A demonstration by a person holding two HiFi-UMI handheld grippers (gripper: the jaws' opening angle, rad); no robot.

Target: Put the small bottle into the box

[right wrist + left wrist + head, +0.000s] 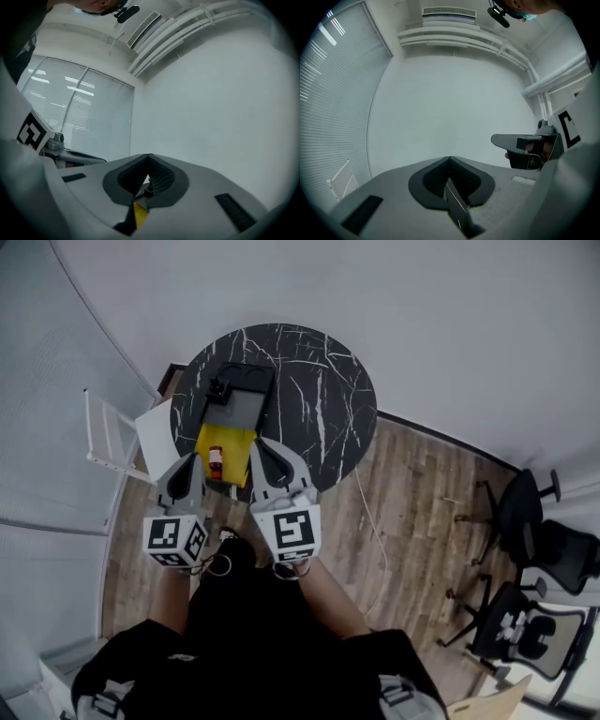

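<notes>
In the head view a small red bottle [216, 462] with a pale cap lies on a yellow sheet [230, 448] at the near edge of the round black marble table [319, 399]. Just behind it sits a dark grey open box [240, 401]. My left gripper [193, 459] is left of the bottle and my right gripper [259, 444] is right of it, both held close to my body and apart from the bottle. Both are shut and hold nothing. In their own views the left gripper [450, 160] and the right gripper [149, 158] point up at a white wall.
A small black item [218, 389] sits at the box's far left corner. A white chair [117, 442] stands left of the table. A thin cable [370, 521] runs over the wooden floor on the right, and black office chairs [525, 549] stand at the far right.
</notes>
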